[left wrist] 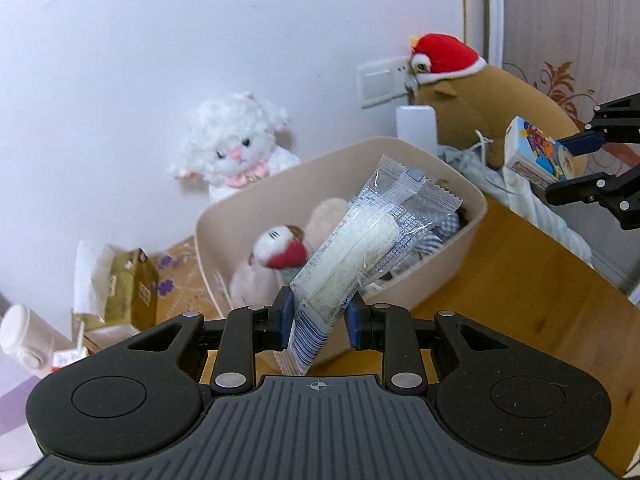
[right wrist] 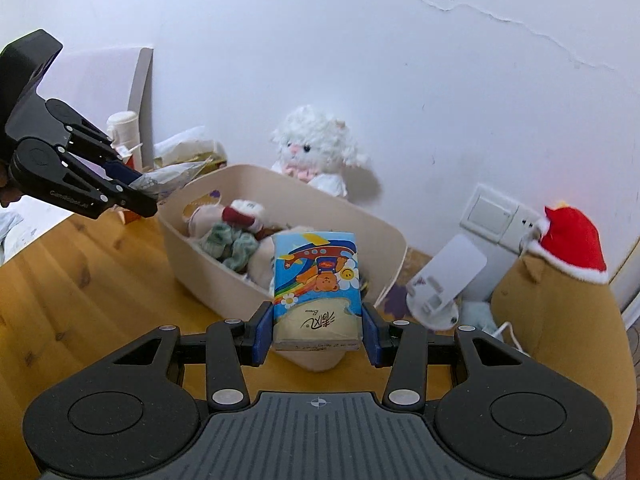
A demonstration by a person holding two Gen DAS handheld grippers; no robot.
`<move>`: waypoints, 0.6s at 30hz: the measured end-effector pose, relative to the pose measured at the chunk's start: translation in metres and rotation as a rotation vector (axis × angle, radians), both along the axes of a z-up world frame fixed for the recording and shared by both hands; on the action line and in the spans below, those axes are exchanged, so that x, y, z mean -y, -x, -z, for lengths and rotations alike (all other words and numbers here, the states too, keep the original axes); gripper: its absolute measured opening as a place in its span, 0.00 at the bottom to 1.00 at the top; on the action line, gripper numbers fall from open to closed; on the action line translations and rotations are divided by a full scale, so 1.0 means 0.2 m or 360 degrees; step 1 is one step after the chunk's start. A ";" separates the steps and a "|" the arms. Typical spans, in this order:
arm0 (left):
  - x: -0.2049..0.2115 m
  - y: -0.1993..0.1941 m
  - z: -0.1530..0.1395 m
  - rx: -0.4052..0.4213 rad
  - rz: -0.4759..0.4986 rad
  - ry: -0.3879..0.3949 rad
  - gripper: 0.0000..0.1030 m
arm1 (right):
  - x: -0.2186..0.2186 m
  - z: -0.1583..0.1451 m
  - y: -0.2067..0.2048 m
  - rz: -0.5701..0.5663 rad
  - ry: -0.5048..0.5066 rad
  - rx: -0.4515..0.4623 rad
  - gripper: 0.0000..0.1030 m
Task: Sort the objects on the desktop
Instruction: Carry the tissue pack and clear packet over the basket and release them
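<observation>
Left gripper (left wrist: pixel 318 312) is clamping its fingers on a clear snack packet (left wrist: pixel 360 240), holding it up over the near rim of the beige bin (left wrist: pixel 472 200); right gripper (right wrist: pixel 318 330) is gripping a cartoon tissue pack (right wrist: pixel 316 288) just before the same bin. Bin is already holding small plush toys, so sorting looks partway done. Both held items are not yet dropped in, and clutter is sitting on the wooden surface (right wrist: pixel 80 280) behind.
</observation>
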State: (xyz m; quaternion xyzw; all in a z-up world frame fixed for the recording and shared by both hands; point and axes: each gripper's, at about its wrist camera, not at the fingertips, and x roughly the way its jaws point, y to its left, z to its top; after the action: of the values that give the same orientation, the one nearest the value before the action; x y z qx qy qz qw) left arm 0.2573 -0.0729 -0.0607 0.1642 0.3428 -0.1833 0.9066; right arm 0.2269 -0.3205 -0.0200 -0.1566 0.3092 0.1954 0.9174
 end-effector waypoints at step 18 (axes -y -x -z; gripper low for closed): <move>-0.02 -0.41 -0.01 0.0025 -0.0141 0.0042 0.26 | -0.03 0.05 -0.40 0.0155 -0.0029 0.0079 0.41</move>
State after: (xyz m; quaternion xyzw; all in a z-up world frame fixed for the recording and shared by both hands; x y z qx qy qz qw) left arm 0.3394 -0.0681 -0.0593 0.1382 0.3402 -0.1461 0.9186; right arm 0.3074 -0.3145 -0.0295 -0.1378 0.2919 0.1493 0.9346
